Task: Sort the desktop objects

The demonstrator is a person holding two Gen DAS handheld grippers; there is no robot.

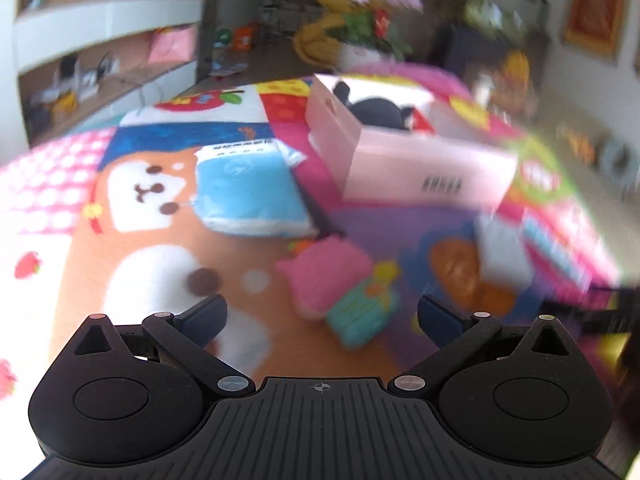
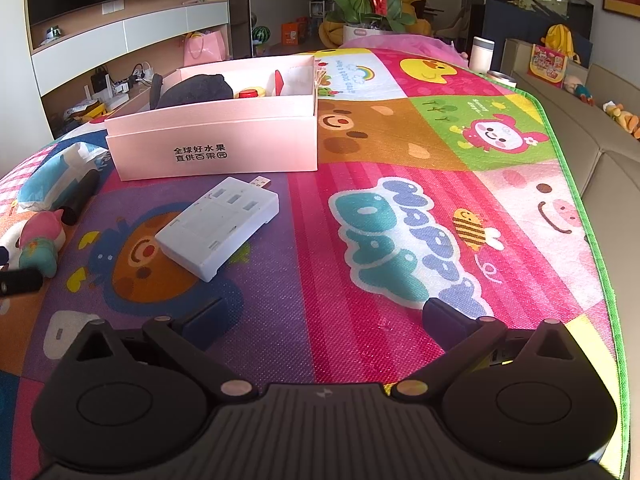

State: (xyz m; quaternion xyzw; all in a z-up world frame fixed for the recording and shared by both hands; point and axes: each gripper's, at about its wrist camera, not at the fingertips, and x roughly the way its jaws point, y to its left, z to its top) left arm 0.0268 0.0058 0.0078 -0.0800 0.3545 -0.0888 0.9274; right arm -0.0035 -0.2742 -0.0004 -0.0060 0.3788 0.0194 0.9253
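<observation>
The pink box (image 2: 216, 140) sits on the colourful cartoon mat (image 2: 400, 216), open at the top, with a dark soft thing (image 2: 196, 90) and a small red and yellow item (image 2: 250, 93) lying inside it. Just in front of the box lies a white USB hub (image 2: 218, 226), its plug pointing toward the box wall but not quite touching. Off to the side, a blue tissue pack (image 1: 248, 196) rests on the mat with a black cylinder (image 2: 82, 196) alongside it, and nearer still a pink and teal plush toy (image 1: 340, 296) lies on its side. The left gripper (image 1: 322, 316) hangs above the plush toy, jaws spread wide with nothing between them; that view is blurred. The right gripper (image 2: 324, 314) hovers over bare mat, equally wide apart and empty, the hub ahead of its left finger (image 2: 204, 322).
</observation>
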